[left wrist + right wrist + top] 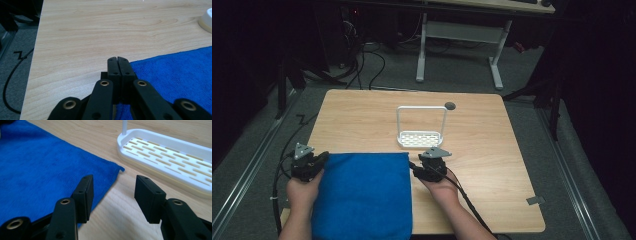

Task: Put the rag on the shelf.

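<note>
Blue towel [362,195] lies flat at the worktop's [492,150] near edge; left gripper [312,164] is clenched at the towel's far-left corner, though whether cloth is pinched I cannot tell. Right gripper [418,171] has its jaws spread at the far-right corner, nothing between them. Judged step: taking both corners; next, right must close on its corner. White rack [421,136] stands beyond.

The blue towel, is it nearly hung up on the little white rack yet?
Not yet. The towel lies flat on the table, and the rack stands bare beyond it. In hand: the left tongs are shut at the towel's far left corner, and the right tongs stand open over its far right corner. Lifting and hanging are probably left.
</note>
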